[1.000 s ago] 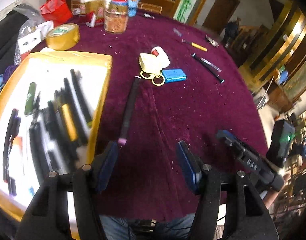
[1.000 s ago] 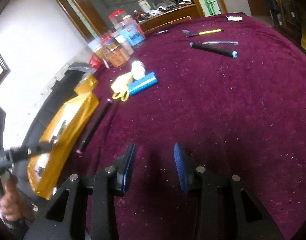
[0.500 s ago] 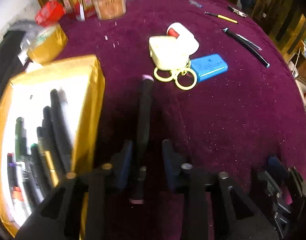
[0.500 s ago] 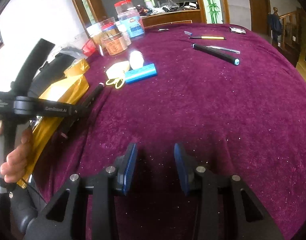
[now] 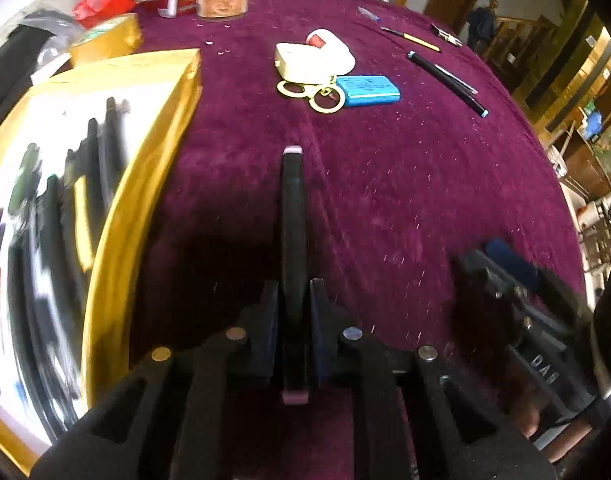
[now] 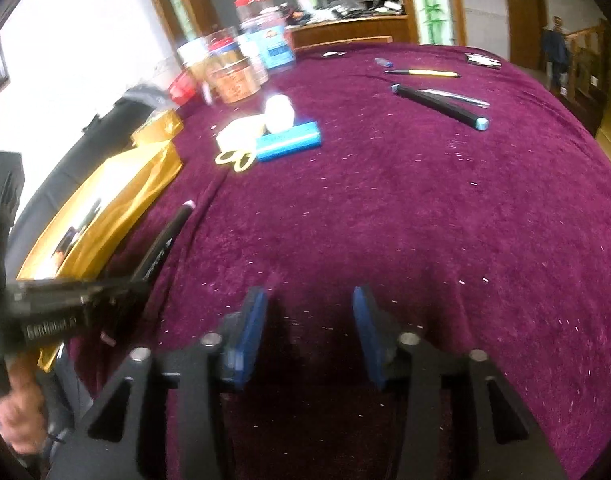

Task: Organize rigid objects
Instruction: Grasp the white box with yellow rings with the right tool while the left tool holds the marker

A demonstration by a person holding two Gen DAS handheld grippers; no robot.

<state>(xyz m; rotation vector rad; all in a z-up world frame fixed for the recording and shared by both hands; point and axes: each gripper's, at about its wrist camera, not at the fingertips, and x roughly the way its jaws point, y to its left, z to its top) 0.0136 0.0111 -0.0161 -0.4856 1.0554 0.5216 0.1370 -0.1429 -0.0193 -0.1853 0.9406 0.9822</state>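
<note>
Left gripper [image 5: 292, 312] clamps the black rod [image 5: 292, 232] near its rear end. Rod appears stiff, light; long overhang may pivot. Right gripper [image 6: 307, 320] gapes empty.

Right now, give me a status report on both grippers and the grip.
Left gripper shut on black grip. Right gripper open, nothing held. Gold box just left; path unobstructed.

Daylight floods from window [image 6: 77, 40] at left, blown to pure white. White tray [image 5: 61, 200] interior overexposed, contents streaked by motion blur. Purple tablecloth [image 6: 405, 208] evenly lit, sharp mid-frame, dark shadow pooling near bottom. Fisheye bends table rim, black vignette in corners. Jars [image 6: 233, 76] soft, slightly smeared.
</note>
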